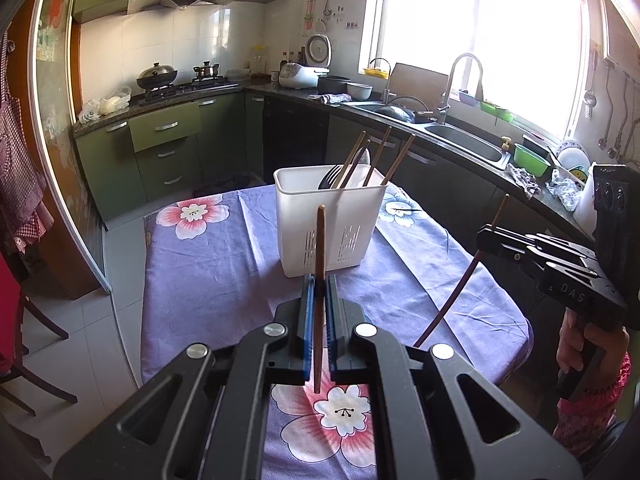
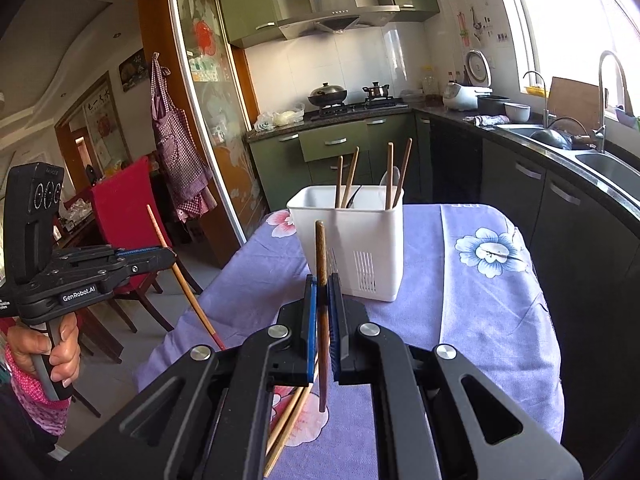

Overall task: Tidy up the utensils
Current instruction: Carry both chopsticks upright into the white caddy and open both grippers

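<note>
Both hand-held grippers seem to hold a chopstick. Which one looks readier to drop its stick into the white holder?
Little separates them. Each hand-held gripper, left and right, is shut on an upright chopstick facing the white utensil holder. The left seems marginally more centred on it, so probably left.

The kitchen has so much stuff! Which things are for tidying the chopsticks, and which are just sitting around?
For the job:
- white utensil holder, with chopsticks already inside
- chopstick in the left gripper
- chopstick in the right gripper
- loose chopsticks on the flowered tablecloth

Just sitting around:
- wok
- rice cooker
- green bowl
- checked apron
</note>
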Demonstrator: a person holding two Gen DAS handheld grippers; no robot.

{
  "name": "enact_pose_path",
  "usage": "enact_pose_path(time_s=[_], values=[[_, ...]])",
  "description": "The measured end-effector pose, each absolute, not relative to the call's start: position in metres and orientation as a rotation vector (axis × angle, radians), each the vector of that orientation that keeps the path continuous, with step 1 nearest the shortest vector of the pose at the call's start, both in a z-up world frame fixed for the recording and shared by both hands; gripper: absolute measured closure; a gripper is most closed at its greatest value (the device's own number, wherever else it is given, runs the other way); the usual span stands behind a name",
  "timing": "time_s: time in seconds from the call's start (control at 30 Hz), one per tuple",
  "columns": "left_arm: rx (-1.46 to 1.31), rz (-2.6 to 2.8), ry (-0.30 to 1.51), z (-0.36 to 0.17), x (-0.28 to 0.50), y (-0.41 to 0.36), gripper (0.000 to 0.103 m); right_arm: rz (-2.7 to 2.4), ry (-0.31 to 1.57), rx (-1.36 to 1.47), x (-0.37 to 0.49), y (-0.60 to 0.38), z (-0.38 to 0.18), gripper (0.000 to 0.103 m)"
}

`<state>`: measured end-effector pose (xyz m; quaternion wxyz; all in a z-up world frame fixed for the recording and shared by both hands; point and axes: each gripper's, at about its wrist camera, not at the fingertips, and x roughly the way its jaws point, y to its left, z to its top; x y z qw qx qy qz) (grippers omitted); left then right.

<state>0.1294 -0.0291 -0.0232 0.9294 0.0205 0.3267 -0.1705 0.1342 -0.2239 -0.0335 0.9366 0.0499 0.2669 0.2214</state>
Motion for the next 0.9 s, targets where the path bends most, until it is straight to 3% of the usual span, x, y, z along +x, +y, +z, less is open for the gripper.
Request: enact_pose_path(time_s=[0.27, 0.63, 0.9], values=[[0.047, -0.367, 0.634, 0.013, 0.151, -0.039, 0.098, 0.476, 0.469, 0.067, 0.156, -0.219, 0.027, 0.097], [0.070, -0.369, 0.443, 0.100, 0.188, -0.056, 0.098, 0.448, 0.319, 0.072, 0.215, -0.220, 0.118, 0.097], [0.063, -0.359, 0.405, 0.113, 0.245, -0.071, 0.098, 0.392, 0.305, 0.061, 0.276, -0.219, 0.128, 0.097]])
